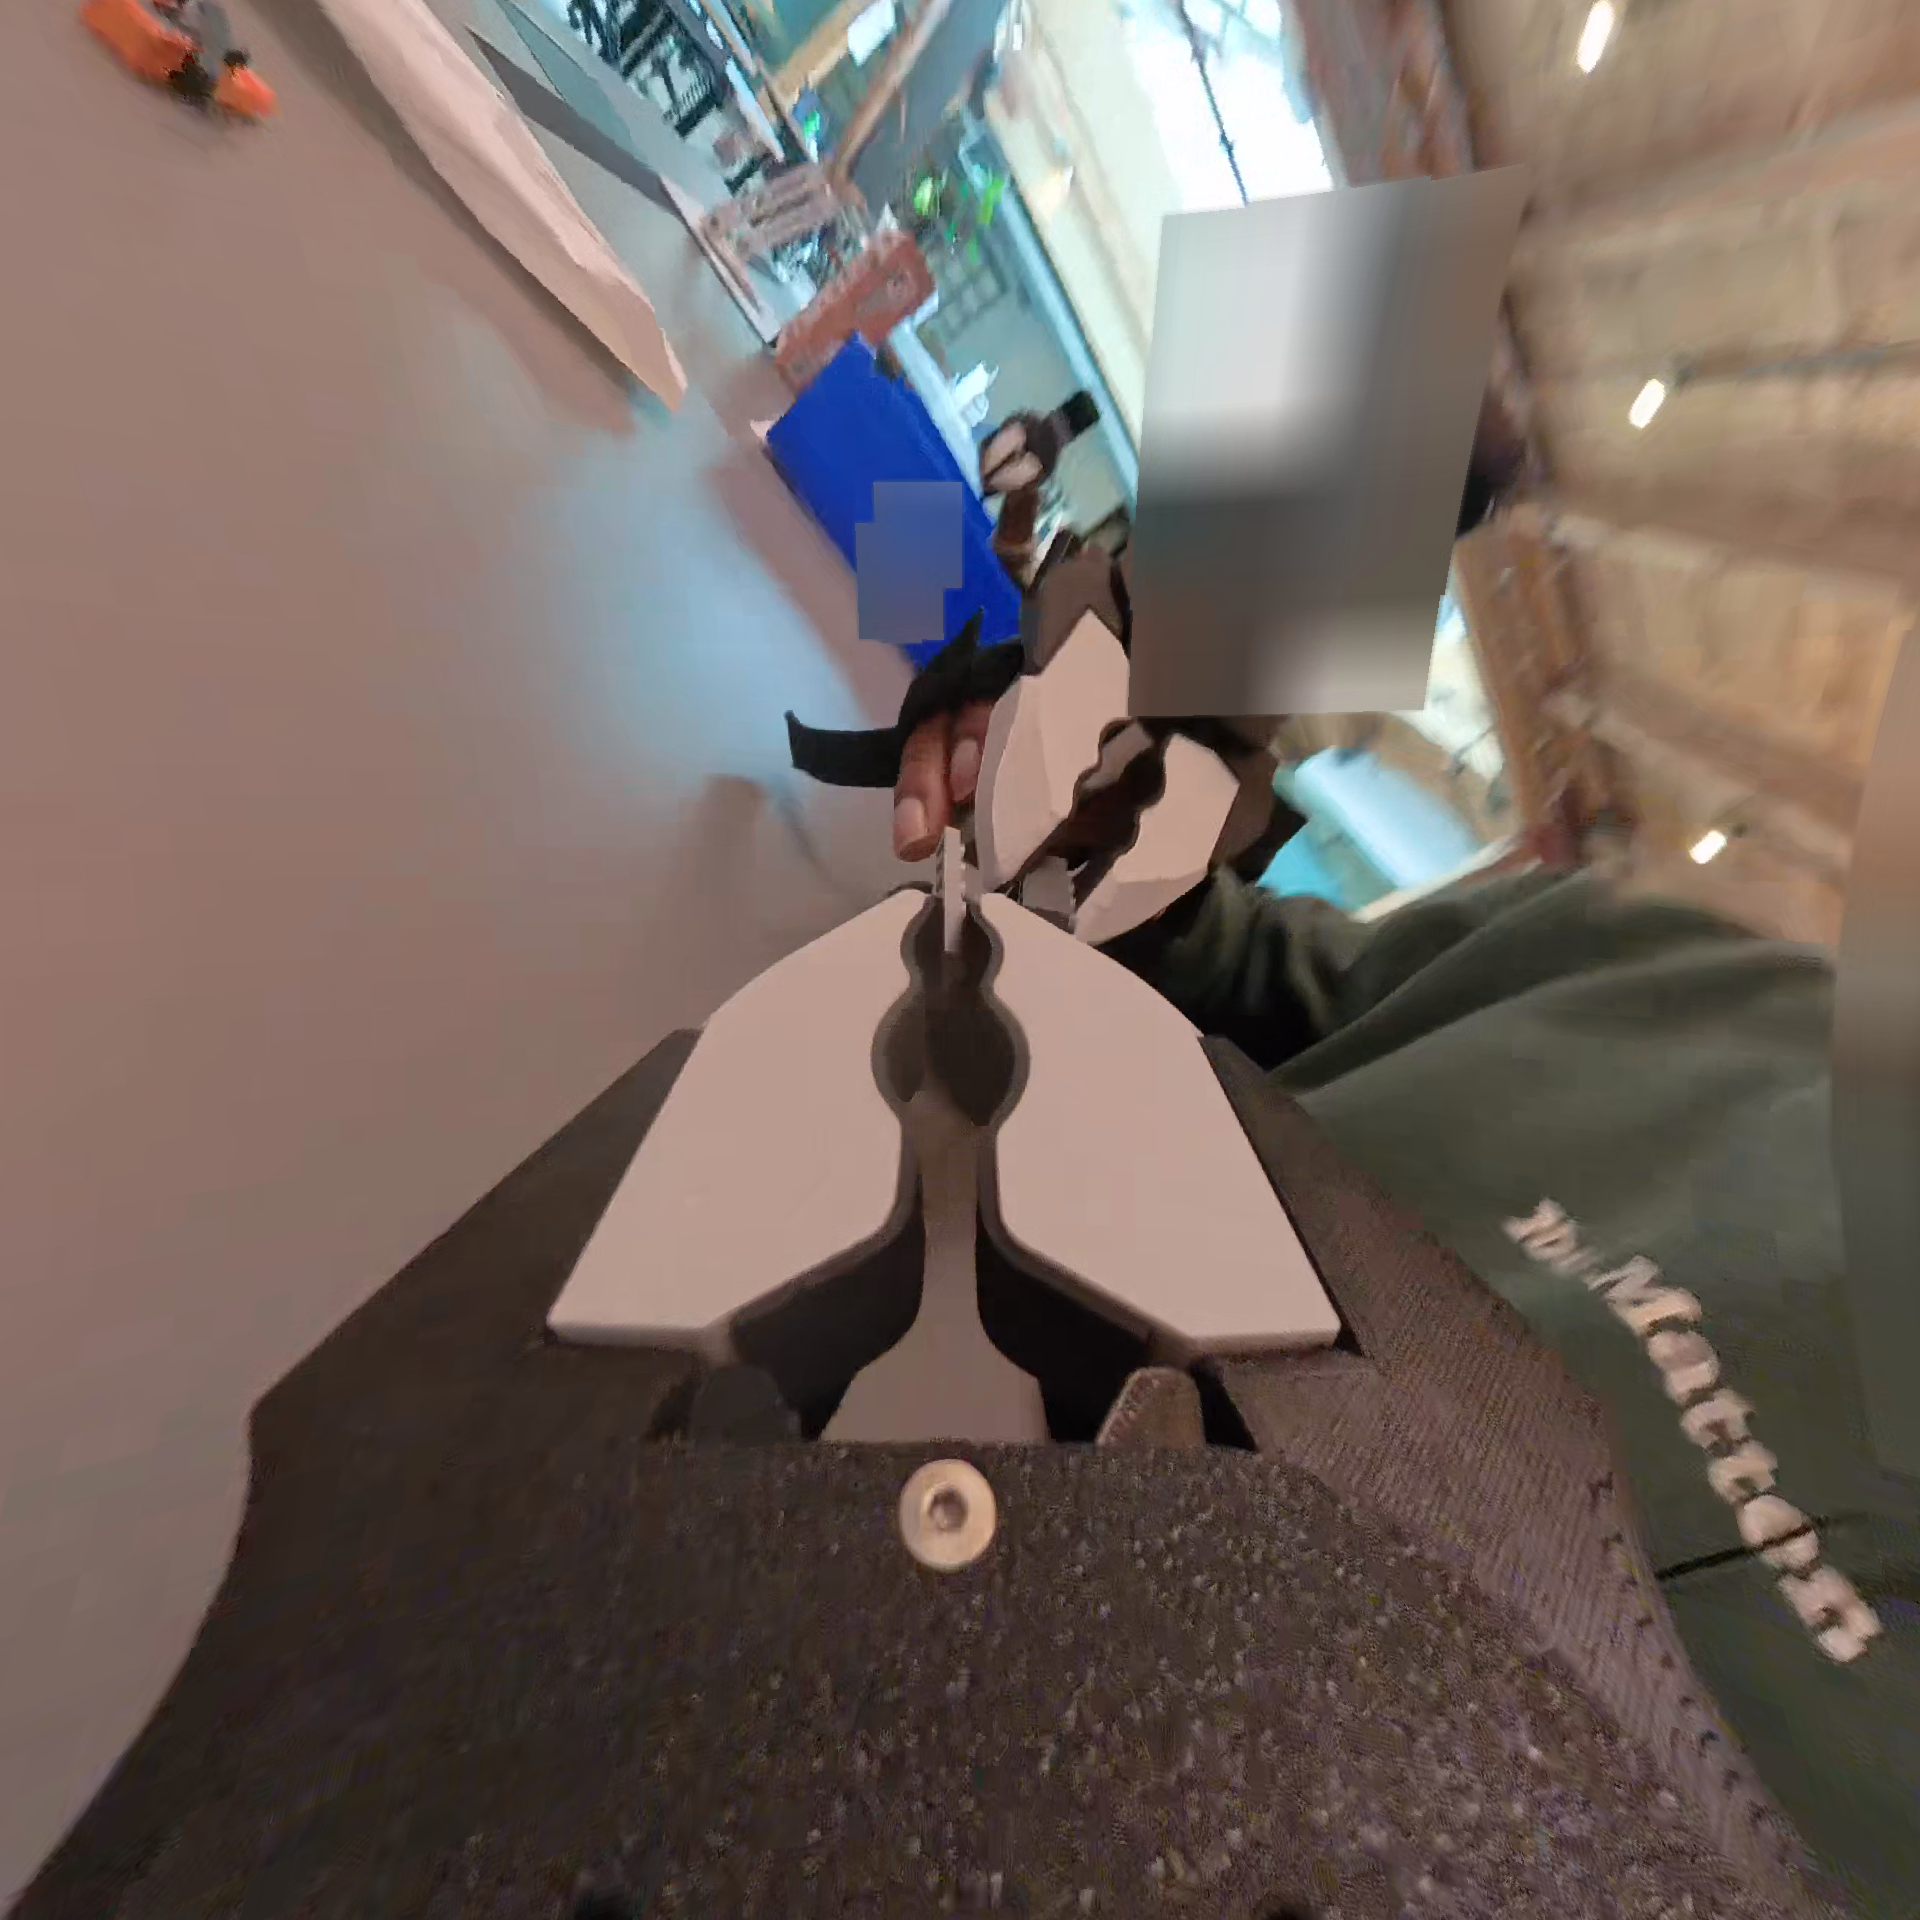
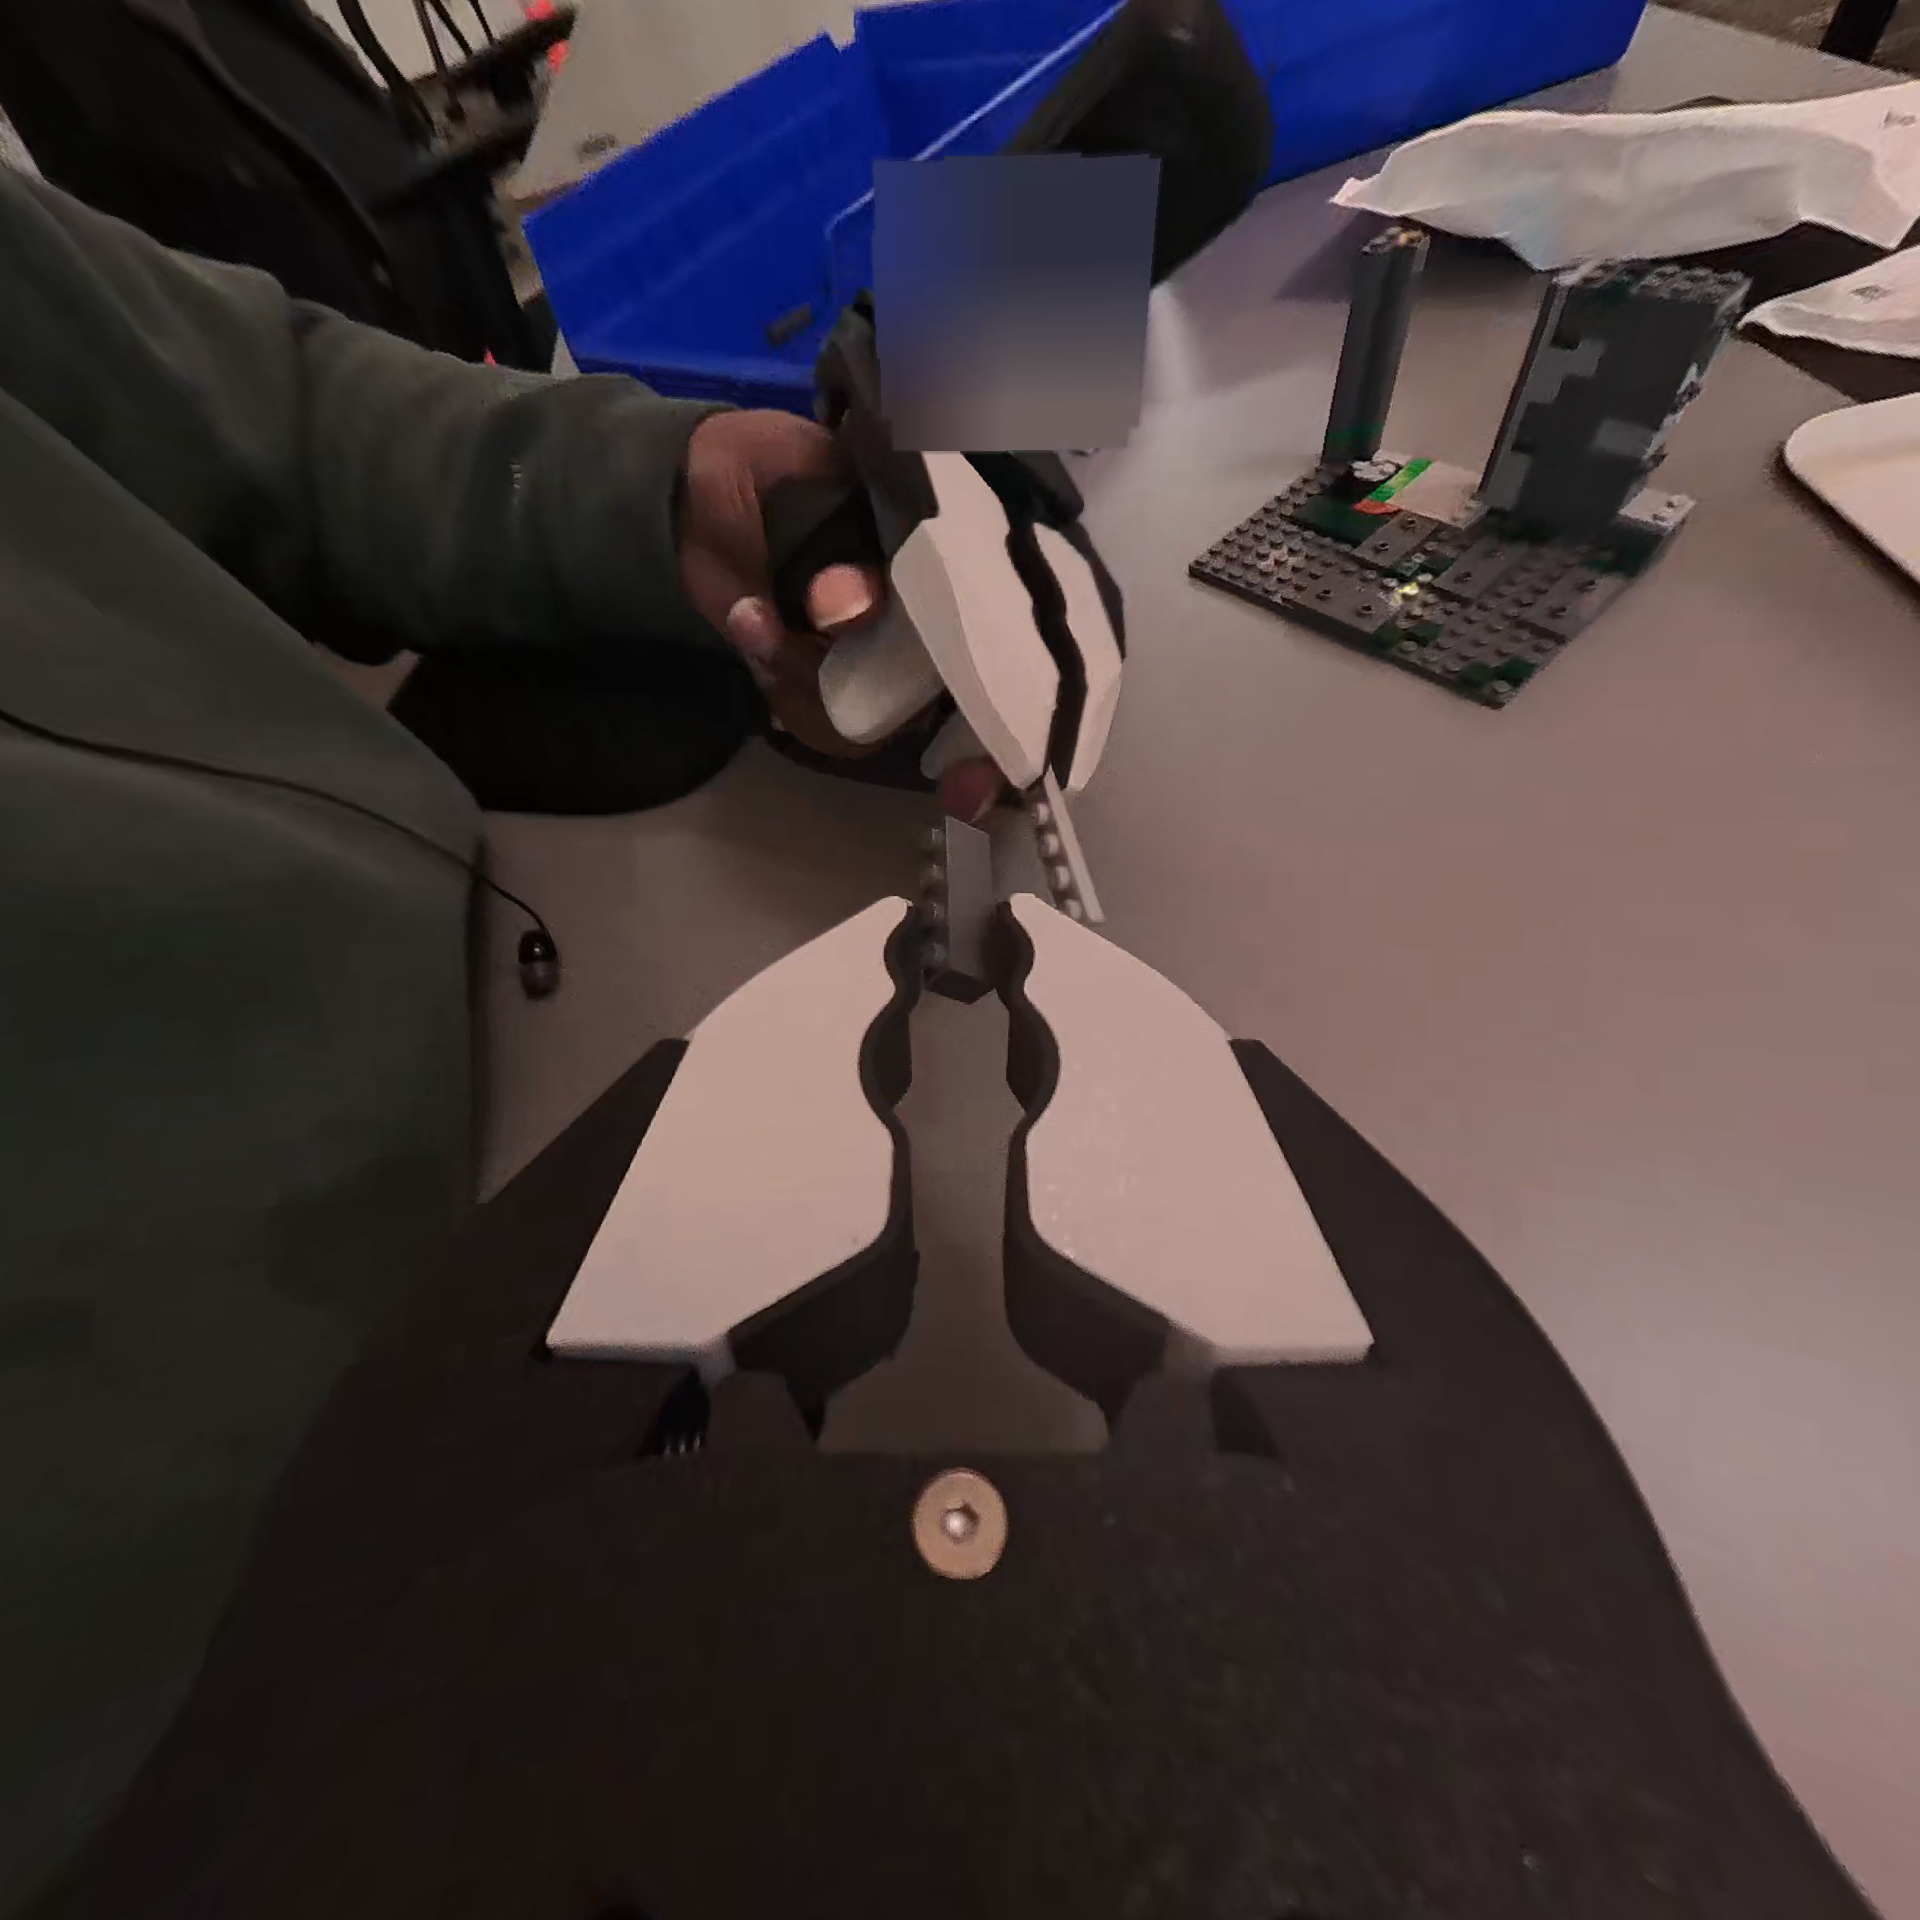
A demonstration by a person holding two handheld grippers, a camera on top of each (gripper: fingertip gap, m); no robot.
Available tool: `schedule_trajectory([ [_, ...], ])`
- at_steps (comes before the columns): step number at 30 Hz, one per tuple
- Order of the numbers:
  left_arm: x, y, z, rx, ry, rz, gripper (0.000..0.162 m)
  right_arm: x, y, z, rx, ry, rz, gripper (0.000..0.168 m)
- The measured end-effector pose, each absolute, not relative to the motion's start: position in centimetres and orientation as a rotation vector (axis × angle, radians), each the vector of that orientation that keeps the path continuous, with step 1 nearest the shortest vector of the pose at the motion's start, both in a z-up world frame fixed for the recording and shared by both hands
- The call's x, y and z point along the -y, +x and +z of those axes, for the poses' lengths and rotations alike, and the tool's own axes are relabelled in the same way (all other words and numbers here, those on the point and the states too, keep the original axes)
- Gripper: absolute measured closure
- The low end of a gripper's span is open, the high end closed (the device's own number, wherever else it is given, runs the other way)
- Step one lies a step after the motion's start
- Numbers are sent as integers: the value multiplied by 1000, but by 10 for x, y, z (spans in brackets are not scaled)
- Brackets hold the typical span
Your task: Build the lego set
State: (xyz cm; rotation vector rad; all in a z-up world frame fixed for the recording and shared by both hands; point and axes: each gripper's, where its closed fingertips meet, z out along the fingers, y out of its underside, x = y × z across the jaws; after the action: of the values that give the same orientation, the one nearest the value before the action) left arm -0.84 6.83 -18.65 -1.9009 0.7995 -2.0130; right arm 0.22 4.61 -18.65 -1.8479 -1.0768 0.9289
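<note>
My right gripper [image 2: 961,920] is shut on a dark grey studded brick [image 2: 966,894] and holds it above the table. My left gripper [image 1: 951,912] is shut on a thin light grey plate [image 1: 951,883]. In the right wrist view the left gripper [image 2: 1023,795], held by a hand, points down at my right one, and its light grey plate [image 2: 1062,857] meets the dark brick. In the left wrist view the right gripper [image 1: 1029,883] faces mine, tip to tip. The partly built model [image 2: 1455,540], a dark baseplate with two dark towers, stands on the table at the back right.
A blue bin [image 2: 727,208] stands behind the hands and also shows in the left wrist view [image 1: 862,447]. White paper bags [image 2: 1610,177] lie behind the model. A white tray [image 2: 1860,478] is at the right edge. Orange pieces [image 1: 177,62] lie far off. A green sleeve [image 2: 312,468] fills the left.
</note>
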Motion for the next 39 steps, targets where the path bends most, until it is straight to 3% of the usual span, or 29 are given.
schedule_trajectory([
  [13,-34,0,-202,-157,-2076,-2233,158,-22,6,-191,1204,-2065,1227,155],
  [39,-32,-8,-212,76,-2074,-2245,158,-27,7,-194,1348,-2138,1285,153],
])
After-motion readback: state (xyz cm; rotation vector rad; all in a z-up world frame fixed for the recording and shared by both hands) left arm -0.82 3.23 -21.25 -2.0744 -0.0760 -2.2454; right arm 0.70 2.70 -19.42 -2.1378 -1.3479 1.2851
